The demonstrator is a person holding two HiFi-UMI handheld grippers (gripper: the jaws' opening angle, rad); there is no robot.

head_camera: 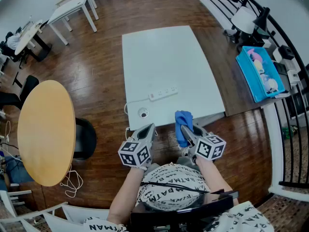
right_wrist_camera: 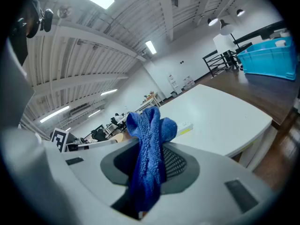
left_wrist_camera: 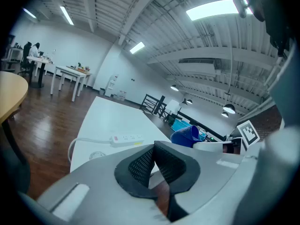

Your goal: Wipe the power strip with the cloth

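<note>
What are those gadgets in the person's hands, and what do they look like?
Each hand carries a pale grey plastic tool, the left gripper and right gripper. Each has two black mesh-textured pads and a cube of black-and-white square markers. The person wears a white top with black lettering.

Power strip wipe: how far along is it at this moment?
Done: the blue cloth is picked up and clamped in the right gripper. In hand: both grippers are held at the white table's near edge; the left gripper is shut and empty. Left: the cloth is well clear of the power strip, so the wiping itself looks yet to start.
</note>
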